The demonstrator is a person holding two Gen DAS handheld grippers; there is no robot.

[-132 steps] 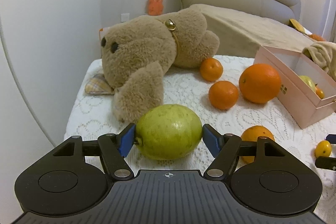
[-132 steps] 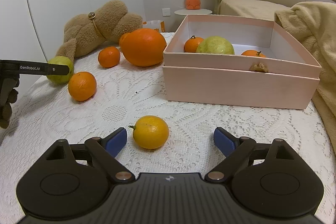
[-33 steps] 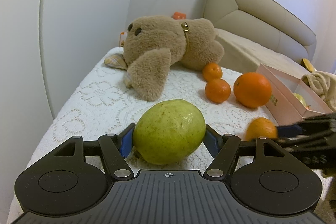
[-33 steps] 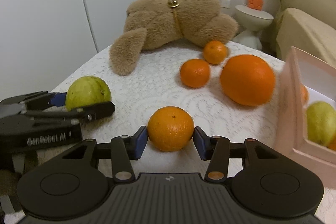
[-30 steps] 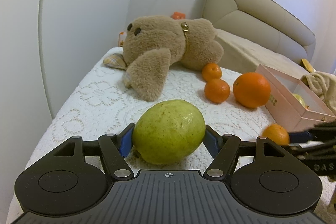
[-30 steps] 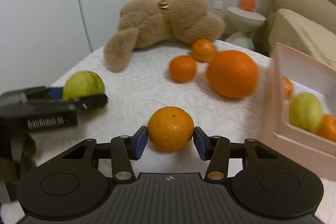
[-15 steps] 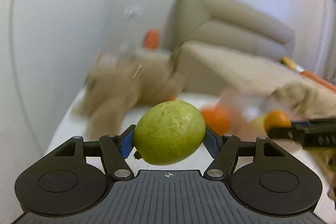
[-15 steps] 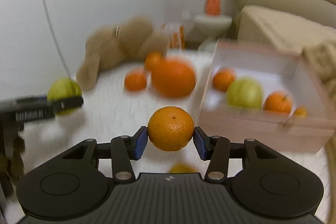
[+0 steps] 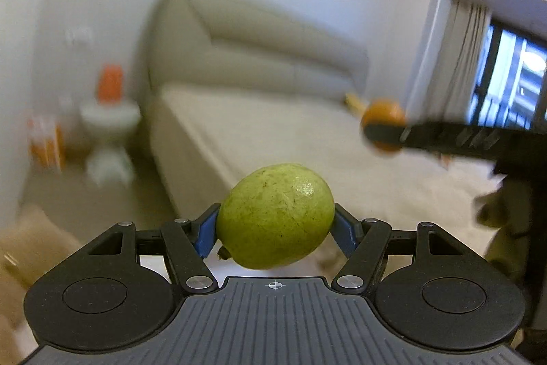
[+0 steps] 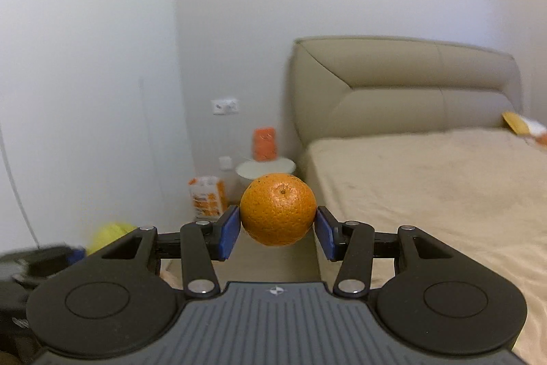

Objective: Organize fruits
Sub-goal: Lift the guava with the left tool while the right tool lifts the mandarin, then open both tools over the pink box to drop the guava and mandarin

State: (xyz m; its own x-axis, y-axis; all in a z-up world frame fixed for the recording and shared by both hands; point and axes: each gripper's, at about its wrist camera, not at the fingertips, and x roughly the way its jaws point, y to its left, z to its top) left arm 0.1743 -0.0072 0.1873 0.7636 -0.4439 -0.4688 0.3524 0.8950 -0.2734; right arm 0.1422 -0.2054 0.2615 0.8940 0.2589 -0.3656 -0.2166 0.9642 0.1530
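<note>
We see the bed [image 10: 444,194] at 2 o'clock, the side table [image 10: 266,168] and orange toy [image 10: 264,139] at 12. Our left gripper [image 9: 276,224] clamps the guava [image 9: 276,216]; our right gripper [image 10: 277,228] clamps the orange [image 10: 277,209]. The left view is blurred; no box shows.

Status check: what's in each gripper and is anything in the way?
Left gripper shut on green guava. Right gripper shut on orange. Both fruits held in the air, box out of view. Nothing visibly in the way.

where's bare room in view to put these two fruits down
The bed top is bare from the headboard forward, apart from a packet at its far right edge. The small round table is crowded by an orange toy.
</note>
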